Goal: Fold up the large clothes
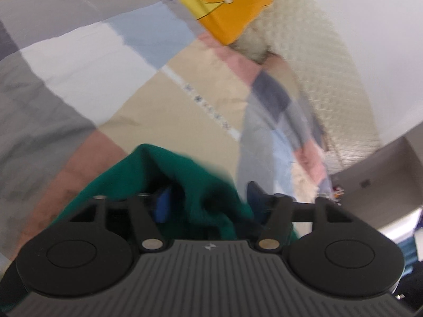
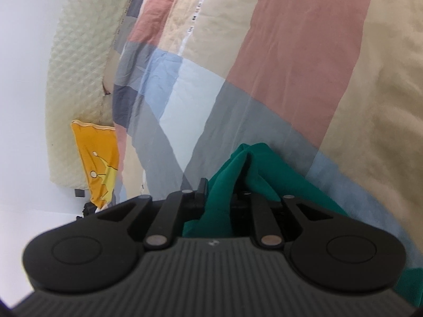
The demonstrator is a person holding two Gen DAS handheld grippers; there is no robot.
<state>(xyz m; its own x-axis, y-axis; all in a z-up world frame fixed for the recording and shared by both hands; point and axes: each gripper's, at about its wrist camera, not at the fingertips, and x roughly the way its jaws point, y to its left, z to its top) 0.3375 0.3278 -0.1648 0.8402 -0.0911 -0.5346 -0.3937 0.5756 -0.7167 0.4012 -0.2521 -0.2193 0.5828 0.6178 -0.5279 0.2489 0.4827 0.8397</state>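
The green garment (image 1: 190,185) is lying bunched on the patchwork bed cover (image 1: 79,84), directly ahead of both grippers. The left gripper (image 1: 208,198) is standing apart, cloth draping loosely between its fingers; the right gripper (image 2: 239,185) is pinching a raised ridge of cloth, running straight away from it; overall axis unclear
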